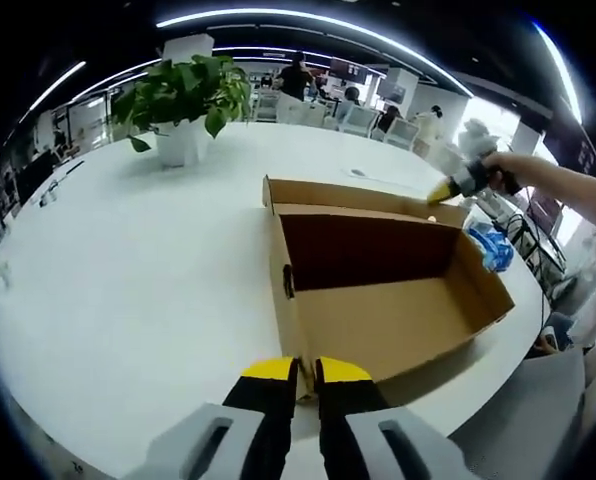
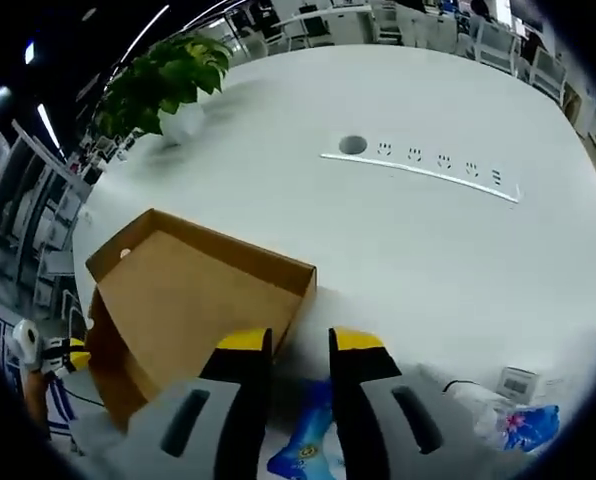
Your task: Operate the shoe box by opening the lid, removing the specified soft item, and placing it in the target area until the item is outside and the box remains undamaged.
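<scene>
The shoe box (image 1: 378,290) lies on the white bench (image 1: 148,270) with its lid (image 2: 193,290) already swung back. In the left gripper view the box interior reads as bare cardboard with a dark inner wall.

The left gripper (image 1: 306,372) sits at the near corner of the box, fingers (image 1: 268,372) a narrow gap apart with nothing visibly between them. The right gripper (image 2: 298,345) hangs above the far edge of the lid, fingers parted. Directly beneath them is a blue patterned soft pack (image 2: 306,445). It is probably the soft item, already outside the box on the bench, but it is not gripped.

Risks:
- The right fingers stand close to the thin lid edge. A descent slightly off line would strike or crease the cardboard, which would breach the no-damage condition.
- A shallow pinch on the slack wrapping could slip, dropping the pack short of the target area.
- The left gripper, if it pushes at the corner, could slide or skew the box.

Limits of view:
- The pack is cut off by the picture edge and partly covered by the right fingers; its print is unreadable.
- The target area cannot be identified.
- A second blue-printed bag (image 2: 523,425) lies near the bench edge; its contents are unclear.
- The box floor nearest the left gripper is hidden behind the near wall.
</scene>
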Demonstrator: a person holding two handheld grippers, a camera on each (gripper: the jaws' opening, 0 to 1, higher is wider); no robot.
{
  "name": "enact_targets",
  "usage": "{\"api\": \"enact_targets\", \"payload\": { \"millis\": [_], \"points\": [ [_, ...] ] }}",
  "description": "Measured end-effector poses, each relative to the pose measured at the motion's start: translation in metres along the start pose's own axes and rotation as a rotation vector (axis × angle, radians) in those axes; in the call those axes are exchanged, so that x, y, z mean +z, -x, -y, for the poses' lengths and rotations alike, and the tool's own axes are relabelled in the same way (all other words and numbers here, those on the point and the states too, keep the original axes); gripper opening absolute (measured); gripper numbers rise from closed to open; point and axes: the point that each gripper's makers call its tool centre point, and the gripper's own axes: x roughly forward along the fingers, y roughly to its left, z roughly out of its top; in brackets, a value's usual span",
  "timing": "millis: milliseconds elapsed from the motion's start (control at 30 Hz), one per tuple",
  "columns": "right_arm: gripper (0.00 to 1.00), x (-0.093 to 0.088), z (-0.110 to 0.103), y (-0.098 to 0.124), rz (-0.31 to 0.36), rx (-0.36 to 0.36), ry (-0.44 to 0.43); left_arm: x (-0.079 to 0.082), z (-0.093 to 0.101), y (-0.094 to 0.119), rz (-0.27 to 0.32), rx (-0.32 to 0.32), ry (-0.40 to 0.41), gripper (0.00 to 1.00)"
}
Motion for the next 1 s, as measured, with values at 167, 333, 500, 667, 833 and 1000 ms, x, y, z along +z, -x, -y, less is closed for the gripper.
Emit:
{"api": "enact_targets", "payload": {
  "millis": [167, 333, 500, 667, 833, 1000],
  "points": [
    [0.18, -0.013, -0.008, -0.012, -0.055, 0.002, -0.051, 0.000, -0.001, 0.000, 0.008, -0.003, 0.018, 0.07],
    [0.10, -0.015, -0.013, -0.016, -0.065, 0.001, -0.045, 0.000, 0.000, 0.000, -0.001, -0.008, 0.008, 0.07],
    [0.05, -0.014, -0.015, -0.014, -0.061, -0.011, -0.021, 0.000, 0.001, 0.000, -0.011, -0.010, -0.004, 0.07],
    [0.04, -0.008, -0.013, -0.011, -0.040, -0.018, -0.007, 0.000, 0.000, -0.001, -0.011, -0.010, -0.006, 0.07],
    [0.03, -0.004, -0.015, -0.004, -0.019, -0.019, 0.009, 0.000, 0.001, -0.001, -0.012, -0.007, -0.009, 0.07],
    [0.03, -0.001, -0.020, 0.006, 0.007, -0.017, 0.035, 0.000, 0.002, -0.001, -0.013, -0.006, -0.011, 0.07]
  ]
}}
